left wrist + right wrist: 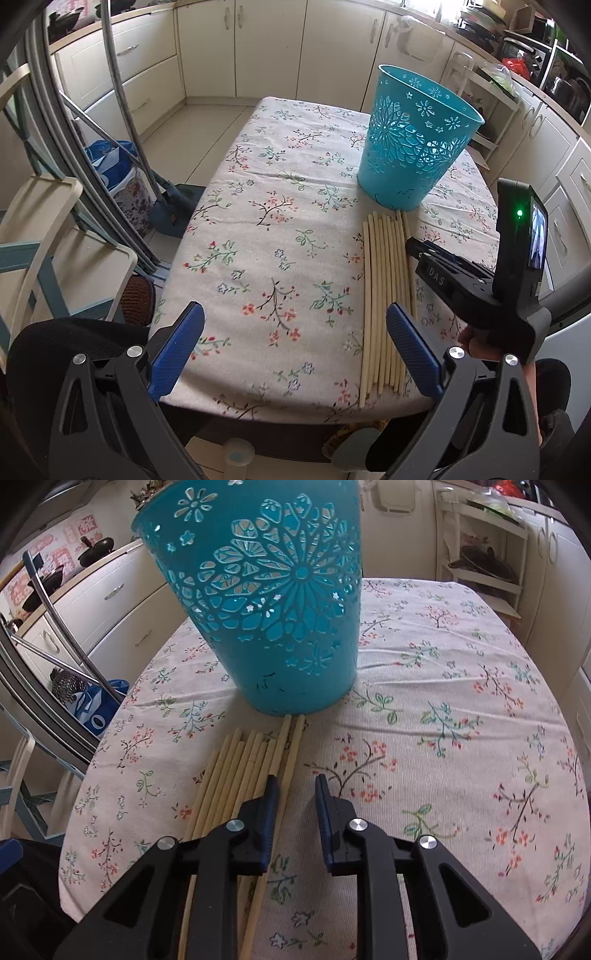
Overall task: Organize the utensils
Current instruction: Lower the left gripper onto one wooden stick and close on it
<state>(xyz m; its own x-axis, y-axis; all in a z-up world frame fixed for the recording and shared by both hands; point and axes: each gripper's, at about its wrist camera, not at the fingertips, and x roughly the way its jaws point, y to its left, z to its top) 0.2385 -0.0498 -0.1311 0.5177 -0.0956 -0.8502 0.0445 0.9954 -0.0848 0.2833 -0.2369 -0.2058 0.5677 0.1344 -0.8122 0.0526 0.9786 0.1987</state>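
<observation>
While chopsticks [236, 775] lie flat, right tongs [295, 794] hover.

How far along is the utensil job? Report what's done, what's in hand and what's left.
Done: nothing visibly; no stick shows above the rim of the teal perforated plastic bucket, though its inside is hidden. In hand: nothing; the right gripper hangs partly closed over the bundle of pale wooden chopsticks, one stick in its gap, ungripped. The left gripper is open and empty. Left: every chopstick lies on the floral tablecloth.
</observation>
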